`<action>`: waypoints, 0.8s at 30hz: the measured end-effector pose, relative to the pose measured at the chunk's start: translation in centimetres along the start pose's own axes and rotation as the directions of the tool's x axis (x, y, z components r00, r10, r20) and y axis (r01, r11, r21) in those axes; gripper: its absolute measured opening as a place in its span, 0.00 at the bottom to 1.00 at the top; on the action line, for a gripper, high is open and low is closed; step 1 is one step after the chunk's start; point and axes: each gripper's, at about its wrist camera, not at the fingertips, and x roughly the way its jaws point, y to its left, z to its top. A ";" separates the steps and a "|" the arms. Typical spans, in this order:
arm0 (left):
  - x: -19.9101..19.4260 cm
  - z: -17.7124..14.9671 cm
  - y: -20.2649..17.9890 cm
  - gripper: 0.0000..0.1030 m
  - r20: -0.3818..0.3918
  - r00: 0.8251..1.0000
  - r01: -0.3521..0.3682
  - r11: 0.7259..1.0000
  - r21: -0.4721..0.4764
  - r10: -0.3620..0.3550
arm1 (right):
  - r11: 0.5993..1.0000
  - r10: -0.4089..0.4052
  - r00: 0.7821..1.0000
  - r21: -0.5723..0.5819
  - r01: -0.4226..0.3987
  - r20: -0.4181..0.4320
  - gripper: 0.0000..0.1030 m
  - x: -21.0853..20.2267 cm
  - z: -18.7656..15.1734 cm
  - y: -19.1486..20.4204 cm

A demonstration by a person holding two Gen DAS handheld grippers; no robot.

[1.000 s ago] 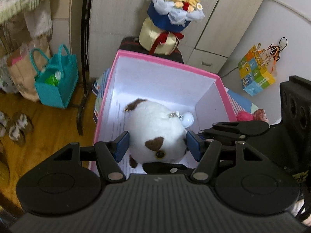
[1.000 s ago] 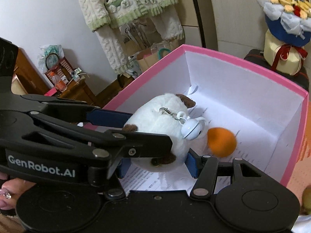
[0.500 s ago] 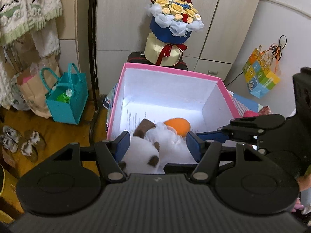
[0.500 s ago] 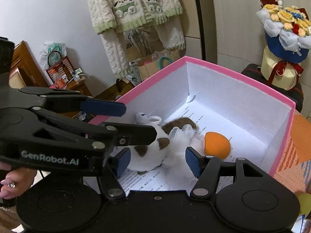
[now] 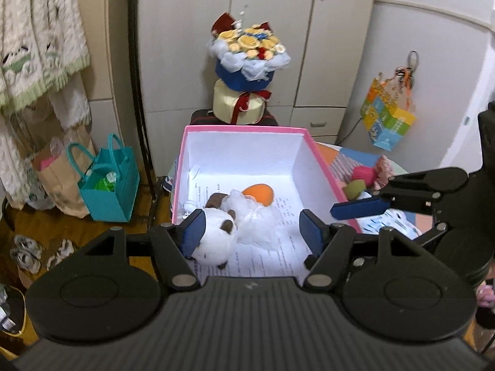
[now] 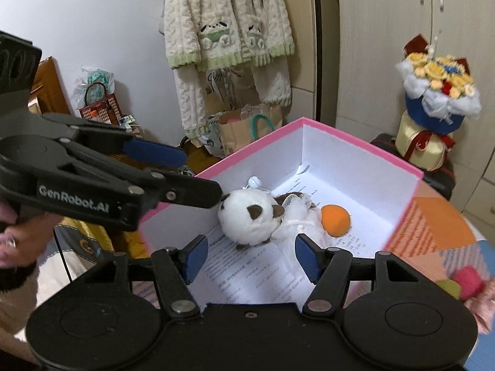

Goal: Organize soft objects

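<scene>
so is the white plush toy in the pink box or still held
In the box. The white plush toy lies on the pink box floor, clear of both open grippers.

Bouquet (image 5: 249,51) of yellow and red blooms in white and blue wrap, standing on a cream drum tied with red ribbon (image 5: 239,108), itself on a dark case (image 5: 201,117) against the cupboard doors (image 5: 272,9). Teal bag (image 5: 108,182) on the wood floor (image 5: 40,225), a green bottle (image 5: 106,181) inside; brown paper bag (image 5: 58,179) just beside it to the left. Cream knitted clothes (image 6: 225,31) with green trim hang above. Colourful gift bag (image 5: 388,119) hangs on the right wall. Shoes (image 5: 26,253) on floor at lower left. Checked basket (image 6: 99,105) on a wooden cabinet (image 6: 46,77), far left in the right view.
</scene>
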 end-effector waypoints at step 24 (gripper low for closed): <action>-7.4 -5.7 -10.2 0.71 -0.058 0.964 0.265 0.928 0.263 -0.259 | 0.982 -0.180 0.978 0.078 0.172 0.108 0.68 -15.3 -11.3 -0.6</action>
